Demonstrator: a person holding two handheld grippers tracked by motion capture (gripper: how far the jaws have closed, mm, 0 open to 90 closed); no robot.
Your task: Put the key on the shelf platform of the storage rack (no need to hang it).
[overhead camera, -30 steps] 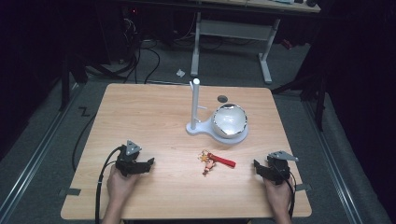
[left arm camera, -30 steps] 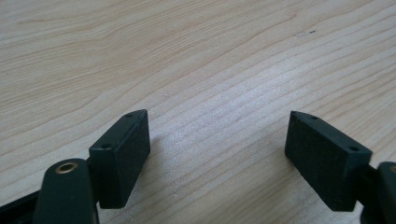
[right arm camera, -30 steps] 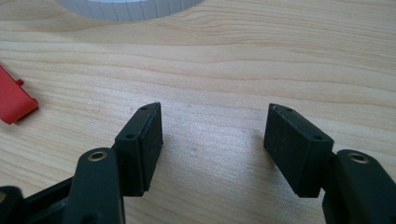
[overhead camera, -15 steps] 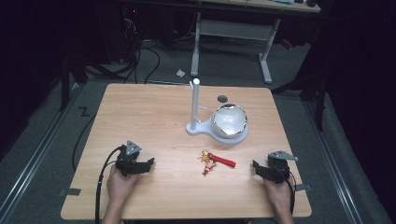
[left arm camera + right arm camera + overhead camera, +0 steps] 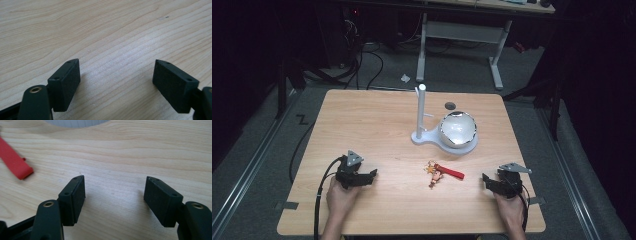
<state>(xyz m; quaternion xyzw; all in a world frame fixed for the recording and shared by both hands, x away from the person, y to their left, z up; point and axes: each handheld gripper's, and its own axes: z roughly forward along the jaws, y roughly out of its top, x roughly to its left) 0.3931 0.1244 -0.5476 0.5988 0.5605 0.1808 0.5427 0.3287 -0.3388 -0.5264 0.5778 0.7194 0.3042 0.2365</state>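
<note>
Right gripper (image 5: 488,180): fingers (image 5: 72,197) standing apart with nothing between them, having just been closing a little; held low over bare wood at the near right of the bench (image 5: 372,115). In the right gripper view the red strap end lies up and to the left of the fingers, apart from them.

Left gripper (image 5: 371,175): fingers (image 5: 65,83) wide apart, empty, over bare wood at the near left, well apart from everything else.

Keychain (image 5: 443,172): a small figure charm on a red strap, lying flat near the middle of the bench, between the two grippers and nearer the right one. Untouched.

Step in hand, as judged: the approach has not begun; both hands rest at the near edge. The next move calls for the right gripper to travel left to the strap, drop the fingers astride it and close on that thin flat band close to the wood.

Surroundings: a white stand (image 5: 432,135) with an upright post (image 5: 421,112), and a shiny round dome (image 5: 457,129) on its base, just behind the keychain. A small dark disc (image 5: 450,105) farther back. Nothing lies between the grippers and the keychain; the stand's base is the nearest thing to avoid.
</note>
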